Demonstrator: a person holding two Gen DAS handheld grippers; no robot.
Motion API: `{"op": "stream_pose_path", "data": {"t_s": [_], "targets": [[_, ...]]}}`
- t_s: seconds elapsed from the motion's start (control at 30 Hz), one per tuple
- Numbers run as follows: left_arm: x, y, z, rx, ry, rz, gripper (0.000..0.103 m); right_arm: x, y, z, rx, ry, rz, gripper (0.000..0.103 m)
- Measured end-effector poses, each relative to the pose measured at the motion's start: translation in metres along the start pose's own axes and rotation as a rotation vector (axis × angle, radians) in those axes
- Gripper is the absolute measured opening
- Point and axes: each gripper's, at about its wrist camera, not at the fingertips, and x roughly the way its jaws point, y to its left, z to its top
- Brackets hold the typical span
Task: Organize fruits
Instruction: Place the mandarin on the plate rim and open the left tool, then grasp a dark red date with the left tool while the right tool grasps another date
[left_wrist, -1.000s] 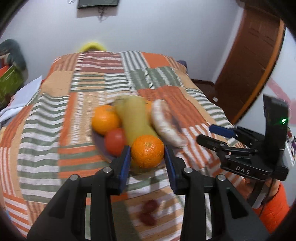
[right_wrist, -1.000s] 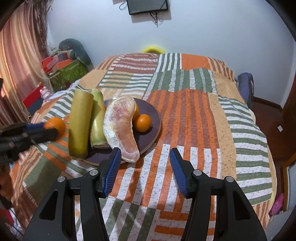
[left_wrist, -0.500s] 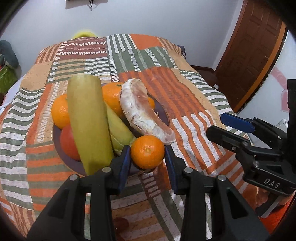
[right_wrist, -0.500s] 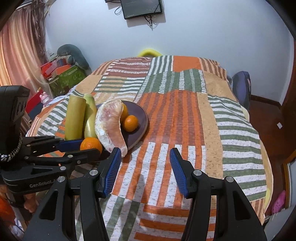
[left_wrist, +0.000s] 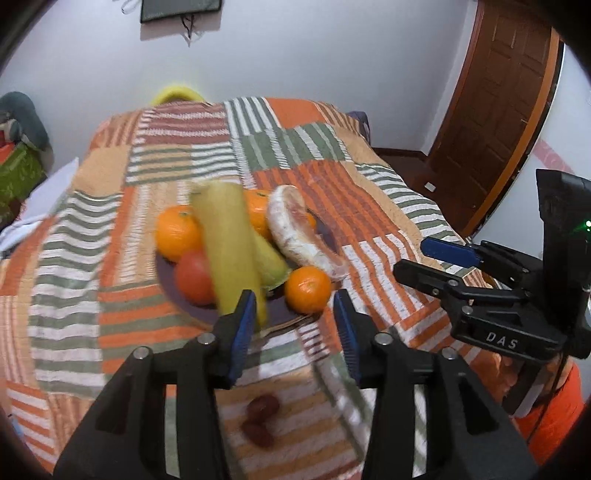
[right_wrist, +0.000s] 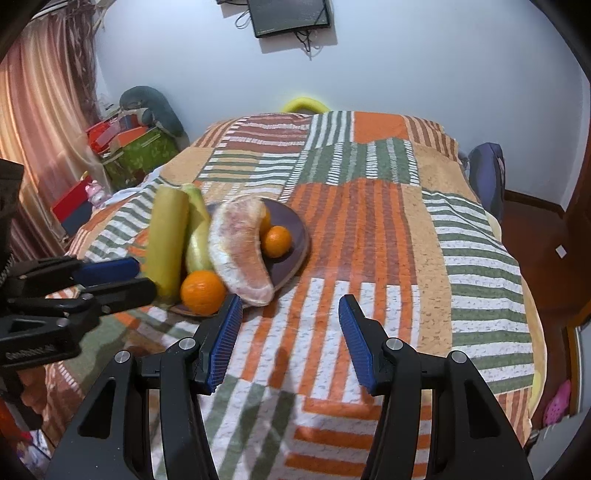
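Orange (left_wrist: 308, 289) released, left hand-held gripper (left_wrist: 295, 325) apparently empty, opening

Oranges: four on the plate (left_wrist: 192, 314). One at the near rim (left_wrist: 307, 289), one at the left (left_wrist: 178, 232), one behind the yellow cylinder (left_wrist: 258, 210), one small beyond the pomelo segment (right_wrist: 277, 240).
Tomato: one (left_wrist: 195, 277).
Yellow cylinder: one (left_wrist: 231, 251).
Green fruit: one (left_wrist: 271, 262), kind unclear.
Pomelo segment: one, peeled (left_wrist: 301, 232).
Plates: one, dark.
Small dark red fruits: two (left_wrist: 263, 406) (left_wrist: 256, 432), on the bedspread (left_wrist: 332, 177), off the plate, blurred.
Grippers: two, left (left_wrist: 295, 325) and right (right_wrist: 288, 328).
Wall screens: one (right_wrist: 290, 15).
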Motion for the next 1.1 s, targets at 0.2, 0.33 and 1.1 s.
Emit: {"op": "stream_pose_path", "data": {"t_s": [0.2,0.33,1.1], "targets": [[-0.026,0.029,-0.022,-0.037,0.019,0.038,0.047,-0.008,0.034,-0.002,-0.064,0.009,0.018,0.051],[-0.035,0.044,-0.042,-0.067,0.044,0.041,0.047,-0.01,0.06,-0.009,-0.114,0.027,0.041,0.051],[0.011,0.031,-0.093,-0.11,0.163,-0.02,0.016,-0.01,0.077,-0.043,-0.086,0.091,0.056,0.051]]}}
